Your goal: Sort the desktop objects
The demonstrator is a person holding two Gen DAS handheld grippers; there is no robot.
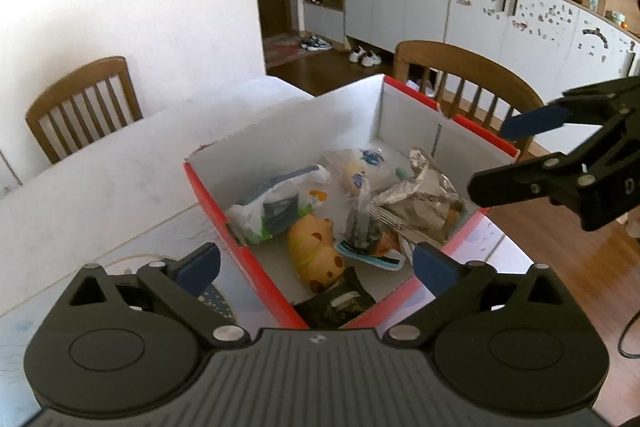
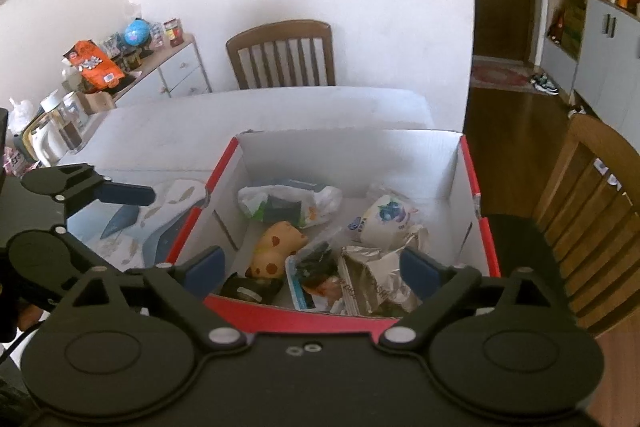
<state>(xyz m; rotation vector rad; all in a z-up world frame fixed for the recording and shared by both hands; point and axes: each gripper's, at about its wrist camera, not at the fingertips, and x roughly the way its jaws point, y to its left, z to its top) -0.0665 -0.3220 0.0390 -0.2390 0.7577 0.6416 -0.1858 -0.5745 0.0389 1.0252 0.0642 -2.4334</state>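
A red-and-white cardboard box (image 1: 288,131) (image 2: 352,155) stands on the white table. Inside lie a yellow spotted plush toy (image 1: 314,253) (image 2: 278,241), a silver foil snack bag (image 1: 420,203) (image 2: 372,275), a white plastic bag (image 1: 272,207) (image 2: 288,201), a white blueberry-print pack (image 1: 364,165) (image 2: 386,217) and a dark item (image 1: 340,303) (image 2: 248,289). My left gripper (image 1: 316,267) is open and empty above the box's near corner. My right gripper (image 2: 312,267) is open and empty above the box's near wall; it also shows in the left wrist view (image 1: 516,155).
Wooden chairs stand at the far side (image 1: 82,107) (image 2: 282,55) and beside the box (image 1: 468,83) (image 2: 600,195). A printed mat (image 2: 160,223) lies left of the box. A side cabinet (image 2: 160,67) holds clutter. Wooden floor lies to the right (image 1: 560,247).
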